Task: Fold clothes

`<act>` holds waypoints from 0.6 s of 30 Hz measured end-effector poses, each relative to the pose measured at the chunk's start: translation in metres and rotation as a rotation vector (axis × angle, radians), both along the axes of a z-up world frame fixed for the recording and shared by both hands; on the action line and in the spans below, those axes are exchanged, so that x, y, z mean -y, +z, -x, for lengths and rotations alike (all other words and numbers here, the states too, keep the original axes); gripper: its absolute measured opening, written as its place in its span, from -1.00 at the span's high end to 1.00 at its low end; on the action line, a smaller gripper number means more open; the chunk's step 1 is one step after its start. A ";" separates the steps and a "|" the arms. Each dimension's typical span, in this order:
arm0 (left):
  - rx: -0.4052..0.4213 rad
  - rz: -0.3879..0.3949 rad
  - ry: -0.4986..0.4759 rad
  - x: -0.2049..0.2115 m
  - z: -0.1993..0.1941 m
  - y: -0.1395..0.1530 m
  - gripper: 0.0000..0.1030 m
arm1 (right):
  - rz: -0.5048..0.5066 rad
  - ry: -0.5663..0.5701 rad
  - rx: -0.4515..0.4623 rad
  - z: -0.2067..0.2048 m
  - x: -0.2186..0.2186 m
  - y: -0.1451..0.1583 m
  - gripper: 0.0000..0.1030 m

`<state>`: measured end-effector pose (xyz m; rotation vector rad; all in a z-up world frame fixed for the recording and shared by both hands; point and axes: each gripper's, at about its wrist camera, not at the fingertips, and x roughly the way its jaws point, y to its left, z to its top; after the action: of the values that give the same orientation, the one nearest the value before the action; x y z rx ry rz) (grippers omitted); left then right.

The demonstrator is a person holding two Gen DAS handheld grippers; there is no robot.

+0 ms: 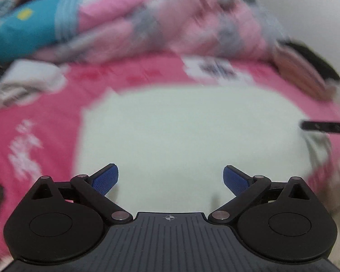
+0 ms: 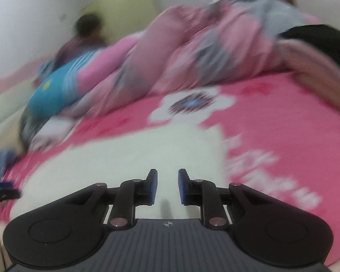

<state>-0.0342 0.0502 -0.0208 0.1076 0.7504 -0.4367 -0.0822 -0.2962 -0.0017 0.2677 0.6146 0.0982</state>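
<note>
Lying flat on the pink bed cover point(image 1: 45, 122), the white garment point(image 1: 181, 131) fills the middle of both blurred views, just ahead of the 2 grippers. Furthest left, a small crumpled white cloth point(image 1: 27, 79) sits apart from it, with a heap of pink bedding point(image 1: 170, 22) behind. The left gripper point(image 1: 170, 178) hangs over the garment's near part with its jaws spread wide and nothing between them. To the right, the right gripper point(image 2: 167, 185) has its jaws only narrowly apart, also empty, above the same cloth near its right edge point(image 2: 222, 149). The fabric looks light, soft and limp, so it should sag and crease wherever unsupported. A sound hold would probably be a pinch at an edge or corner on each side, lifted together.
</note>
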 end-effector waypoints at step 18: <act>0.012 -0.045 0.001 -0.004 0.031 -0.017 -0.95 | 0.111 0.142 0.002 0.042 -0.052 0.001 0.53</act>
<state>-0.0655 0.0542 -0.0382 0.1513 0.7484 -0.4178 -0.1238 -0.2446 -0.0007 0.1158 0.6343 0.2004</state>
